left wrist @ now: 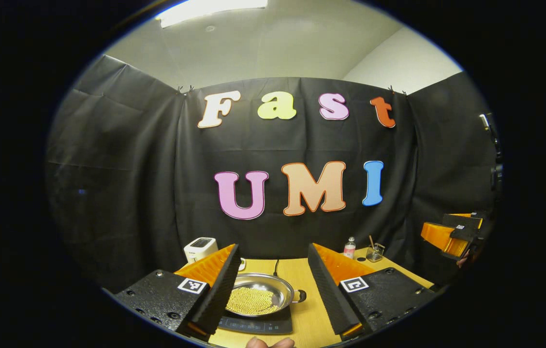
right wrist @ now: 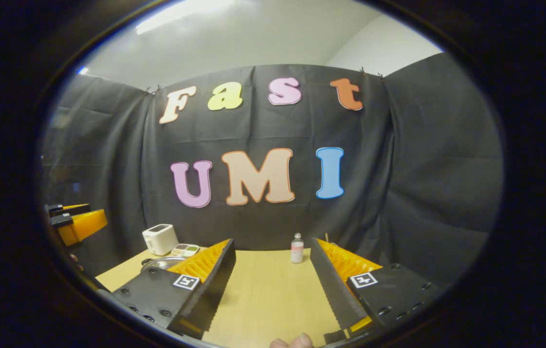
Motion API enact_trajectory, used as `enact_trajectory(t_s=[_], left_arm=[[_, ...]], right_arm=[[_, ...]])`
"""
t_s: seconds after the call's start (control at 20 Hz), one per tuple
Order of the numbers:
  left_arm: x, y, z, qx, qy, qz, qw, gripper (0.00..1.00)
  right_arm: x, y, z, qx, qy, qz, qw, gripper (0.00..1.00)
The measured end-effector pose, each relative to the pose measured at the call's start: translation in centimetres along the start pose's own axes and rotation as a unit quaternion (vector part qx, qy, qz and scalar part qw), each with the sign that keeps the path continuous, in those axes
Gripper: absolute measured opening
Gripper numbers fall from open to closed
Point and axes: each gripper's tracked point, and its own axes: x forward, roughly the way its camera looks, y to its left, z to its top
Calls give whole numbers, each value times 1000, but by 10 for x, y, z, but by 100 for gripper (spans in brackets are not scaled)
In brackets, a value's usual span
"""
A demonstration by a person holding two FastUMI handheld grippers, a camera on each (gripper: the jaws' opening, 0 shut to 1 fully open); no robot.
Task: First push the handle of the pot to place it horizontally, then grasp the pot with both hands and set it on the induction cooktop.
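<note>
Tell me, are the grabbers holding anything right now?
Nothing is held. The left gripper and the right gripper are both open, and the pot sits untouched on the induction cooktop.

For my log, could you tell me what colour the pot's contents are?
Yellow beads fill the silver pot, clearest in the left gripper view.

The pot [left wrist: 262, 296] stands on the induction cooktop [left wrist: 258, 325], which lies on the table [left wrist: 309, 309]. Small beads [left wrist: 252, 299] lie inside the pot. Behind the pot and to its left, near the wall, stands a toaster [left wrist: 200, 248]. Behind the pot and to its right stands a small bottle [left wrist: 349, 247], and just right of the bottle a wire holder [left wrist: 376, 252].
</note>
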Motion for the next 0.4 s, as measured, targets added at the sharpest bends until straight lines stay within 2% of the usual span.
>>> enact_trajectory(t_s=[0.4], left_arm=[[4,0,0,1,0,1,1000,85]], right_arm=[[4,0,-1,2,2,1,1000,93]])
